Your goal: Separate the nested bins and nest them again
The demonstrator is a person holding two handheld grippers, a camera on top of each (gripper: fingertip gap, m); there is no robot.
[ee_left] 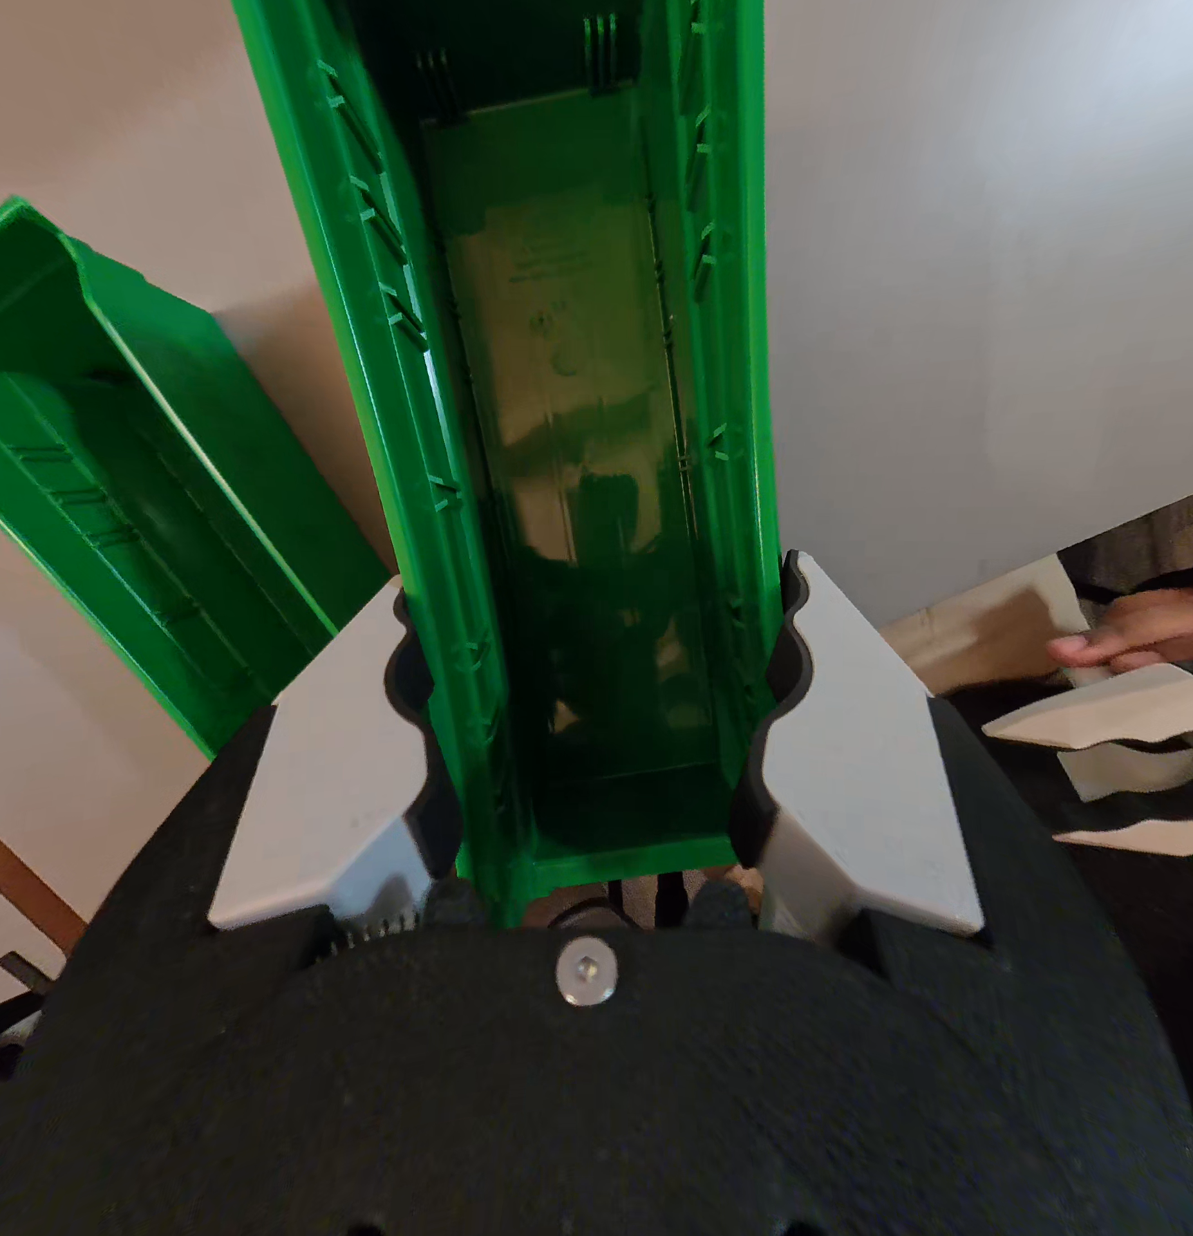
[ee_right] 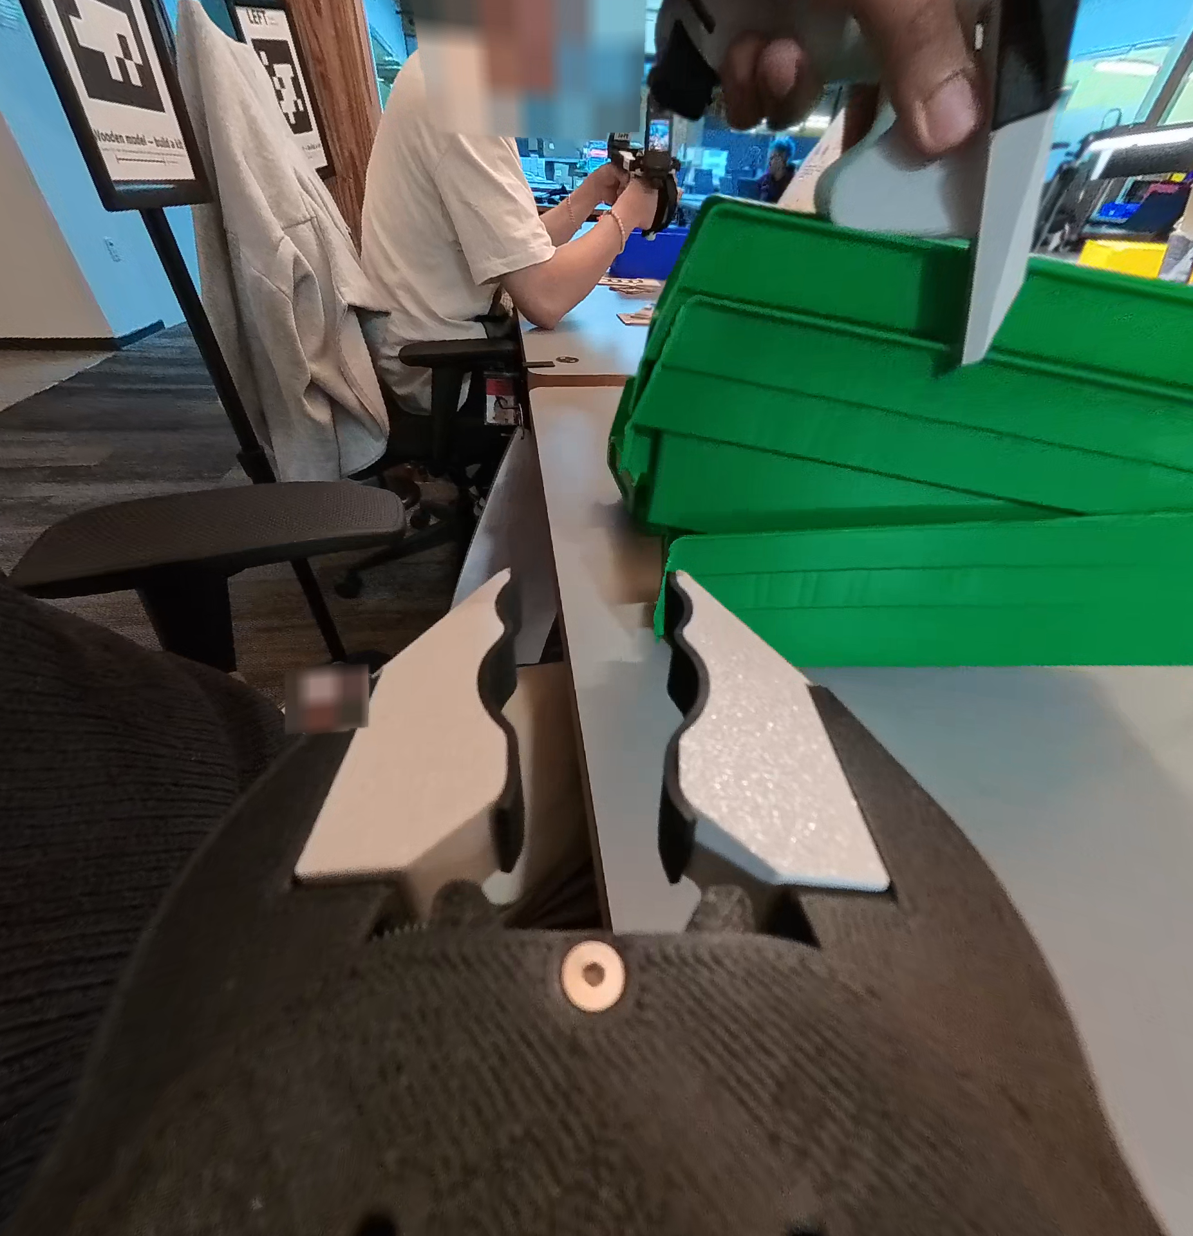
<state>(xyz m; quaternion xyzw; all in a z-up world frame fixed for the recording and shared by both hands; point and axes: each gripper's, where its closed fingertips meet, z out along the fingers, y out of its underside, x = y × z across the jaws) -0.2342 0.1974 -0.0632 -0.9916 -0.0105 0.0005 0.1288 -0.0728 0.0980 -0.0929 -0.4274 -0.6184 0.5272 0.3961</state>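
We hold one green bin (ee_left: 580,435) in our left gripper (ee_left: 597,709). The two fingers squeeze its long walls near the short end closest to us, so this gripper is closed on the bin. In the right wrist view the bin hangs tilted above the table (ee_right: 981,836), with the other bins below it.

The right gripper (ee_right: 590,722) is open and holds nothing. It sits low at the table edge, with one finger tip just beside the lowest bin (ee_right: 948,588).

The bin is long and thin. In the left wrist view its long side runs from 6 o'clock up to 12 o'clock, away from us. Its open top faces us, so we see right down to the floor of it. Another bin (ee_left: 145,468) lies at 9 o'clock, slanting from 10 to 5.

We think this step is lifting the bin clear. To do it well, we should keep the squeeze firm, since the far end is heavy and may droop. We should keep it level and move slowly. Our right gripper could hold the lower bins down.
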